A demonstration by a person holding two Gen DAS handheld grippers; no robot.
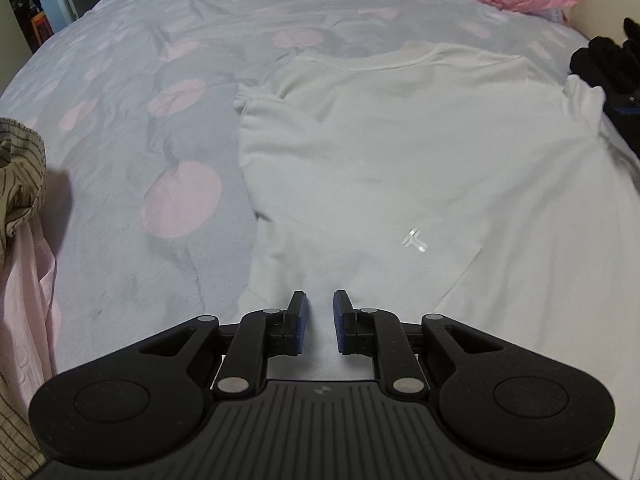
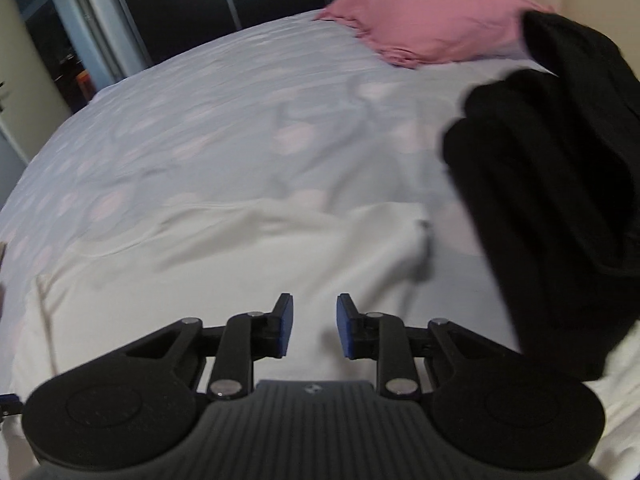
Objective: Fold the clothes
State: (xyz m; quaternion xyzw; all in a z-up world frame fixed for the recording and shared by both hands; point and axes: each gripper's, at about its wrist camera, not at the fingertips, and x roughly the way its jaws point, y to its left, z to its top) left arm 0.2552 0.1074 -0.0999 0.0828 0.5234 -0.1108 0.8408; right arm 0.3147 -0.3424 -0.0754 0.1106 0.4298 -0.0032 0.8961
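White cotton T-shirt [image 1: 400, 152], spread flat mid-frame on dotted bedsheet [image 1: 120, 160]. Soft, light, limp; best pinched at hem or sleeve edge. Left gripper [image 1: 320, 320] narrowly parted, empty. Right gripper [image 2: 314, 326] slightly wider, empty.

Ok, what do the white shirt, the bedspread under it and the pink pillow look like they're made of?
White shirt: seemingly soft knit, cotton-like, matte; it lies limp with gentle creases and a ribbed-looking neckline.
Bedspread: thin woven cloth, matte, pale grey-blue with printed pink dots; fine wrinkles suggest cotton or a blend.
Pink pillow: fabric cover, matte, with a puckered edge; the fibre is unclear.
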